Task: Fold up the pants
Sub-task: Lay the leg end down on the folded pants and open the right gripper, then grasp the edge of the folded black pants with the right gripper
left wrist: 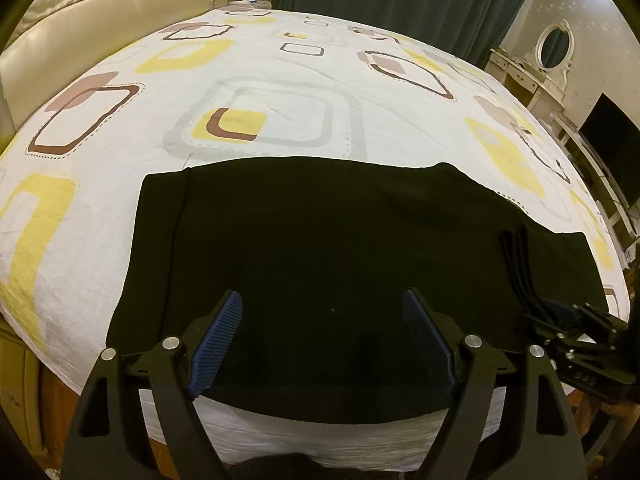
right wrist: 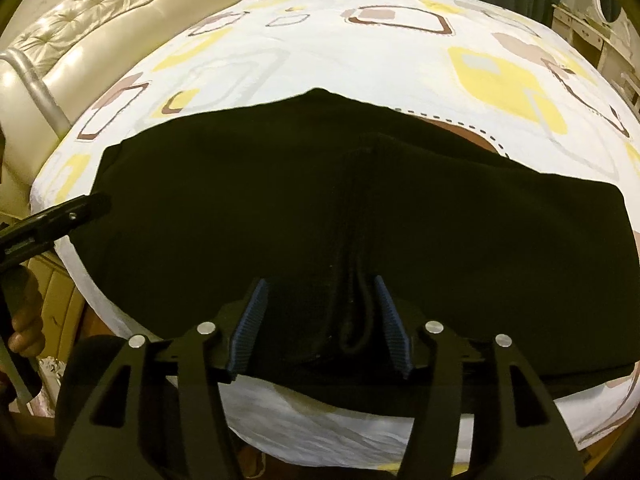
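Black fabric pants (left wrist: pixel 320 236), folded into a flat, wide band, lie on the bed. They spread just beyond both tongs' tips. A raised crease (right wrist: pixel 354 280) runs between the right tongs' fingers.

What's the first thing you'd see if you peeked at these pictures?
The big black pants jump out first, spread flat near the front edge of the bed. Under them lies a white bedsheet with yellow and brown squares. Two grippers with blue pads hover over the pants, the left gripper wide open, the right gripper open around a raised fold.
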A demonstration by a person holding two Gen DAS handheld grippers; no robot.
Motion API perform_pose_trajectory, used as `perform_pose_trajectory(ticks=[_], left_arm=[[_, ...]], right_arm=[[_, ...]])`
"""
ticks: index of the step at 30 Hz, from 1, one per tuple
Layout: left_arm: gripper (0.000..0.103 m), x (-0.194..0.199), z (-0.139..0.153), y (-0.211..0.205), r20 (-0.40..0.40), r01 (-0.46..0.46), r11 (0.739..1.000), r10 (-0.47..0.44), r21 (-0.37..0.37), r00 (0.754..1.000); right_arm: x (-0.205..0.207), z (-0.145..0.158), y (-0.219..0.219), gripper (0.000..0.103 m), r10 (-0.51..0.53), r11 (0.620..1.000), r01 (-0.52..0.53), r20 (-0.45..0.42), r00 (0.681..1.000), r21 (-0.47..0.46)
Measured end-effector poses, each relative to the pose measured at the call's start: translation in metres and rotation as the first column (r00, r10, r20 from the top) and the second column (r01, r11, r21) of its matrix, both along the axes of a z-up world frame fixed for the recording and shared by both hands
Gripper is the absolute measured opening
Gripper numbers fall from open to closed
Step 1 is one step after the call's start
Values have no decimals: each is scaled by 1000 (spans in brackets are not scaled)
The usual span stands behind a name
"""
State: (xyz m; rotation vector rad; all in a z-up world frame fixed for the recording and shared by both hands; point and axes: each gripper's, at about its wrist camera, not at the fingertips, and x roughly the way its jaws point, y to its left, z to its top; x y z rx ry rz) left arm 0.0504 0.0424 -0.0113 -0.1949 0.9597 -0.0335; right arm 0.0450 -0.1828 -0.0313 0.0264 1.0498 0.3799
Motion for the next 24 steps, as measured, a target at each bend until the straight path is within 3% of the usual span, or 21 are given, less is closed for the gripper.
perform_pose_trajectory(ticks=[4, 7, 9, 11, 14, 16, 18, 20, 22, 24], left_arm=[[81, -1, 2, -1, 9, 6, 1000, -6, 5, 1000], [81, -2, 2, -3, 14, 12, 1000, -12, 5, 1000], [81, -1, 1, -5, 12, 16, 1000, -16, 2, 1000], [81, -1, 1, -8, 9, 21, 1000, -21, 1, 1000], [81, -1, 1, -13, 10, 35, 999, -35, 5, 999], [81, -1, 0, -15, 8, 44, 999, -44, 10, 999], [81, -2, -2, -17, 2, 51, 999, -51, 16, 999], [81, -3, -3, -18, -3, 57, 998, -57, 20, 998], [81, -3, -4, -19, -5, 58, 998, -58, 28, 998], [81, -2, -6, -20, -8, 59, 998, -59, 30, 998]], right_arm=[[0, 34, -44, 55, 13, 984, -17, 25, 1000, 178], [8, 60, -111, 55, -96, 961, 78, 56, 994, 267], [17, 66, -173, 56, -229, 928, 200, 57, 972, 314], [30, 54, -230, 57, -348, 878, 327, -1, 937, 350], [56, 5, -297, 57, -439, 792, 473, -180, 880, 385], [68, -23, -313, 57, -441, 755, 509, -254, 861, 414], [77, -52, -320, 57, -396, 689, 526, -348, 850, 499], [81, -68, -320, 55, -381, 652, 530, -369, 847, 542], [85, -80, -320, 24, -357, 628, 532, -398, 845, 568], [86, -87, -321, 21, -362, 634, 538, -401, 842, 556]])
